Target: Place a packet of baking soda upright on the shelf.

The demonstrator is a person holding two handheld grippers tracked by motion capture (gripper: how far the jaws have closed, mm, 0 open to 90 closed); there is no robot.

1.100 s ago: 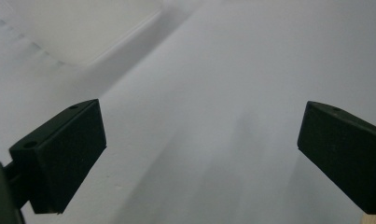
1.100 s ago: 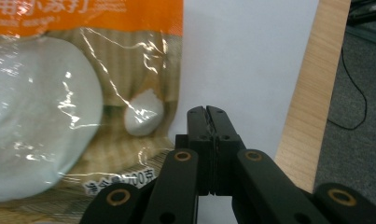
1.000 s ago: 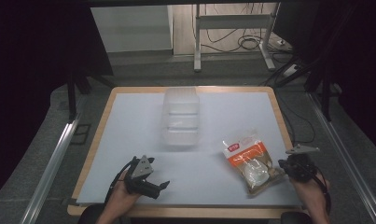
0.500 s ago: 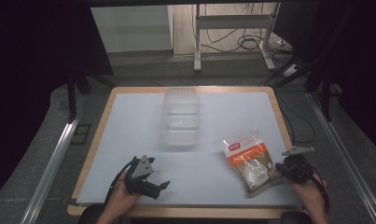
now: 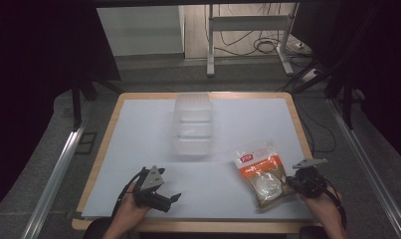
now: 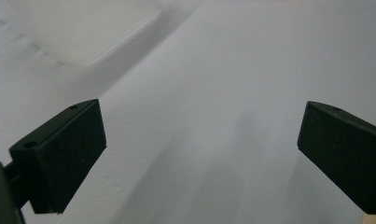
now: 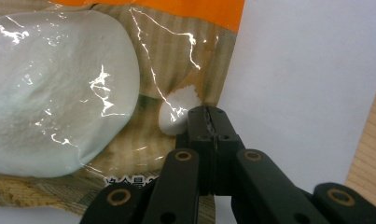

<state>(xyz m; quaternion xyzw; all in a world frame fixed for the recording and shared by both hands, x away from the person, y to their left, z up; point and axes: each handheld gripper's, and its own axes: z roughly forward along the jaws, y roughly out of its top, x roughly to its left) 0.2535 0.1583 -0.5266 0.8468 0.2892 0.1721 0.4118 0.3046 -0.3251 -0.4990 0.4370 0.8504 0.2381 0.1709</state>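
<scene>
While the clear ribbed plastic container [image 5: 192, 124] stands at the white table's [image 5: 138, 129] far middle, orange-and-tan food bag [image 5: 260, 172] near the right front, right gripper [image 7: 208, 122] pinching its edge, jaws pressed together, left gripper [image 5: 174, 198] low, jaws spread wide.

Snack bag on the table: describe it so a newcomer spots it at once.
On the white table, look at the near right corner, right of the clear plastic container. The snack bag lies flat there, its edge at the right hand-held gripper. It is the only coloured item: an orange band, a red label and a clear window showing white contents.
</scene>
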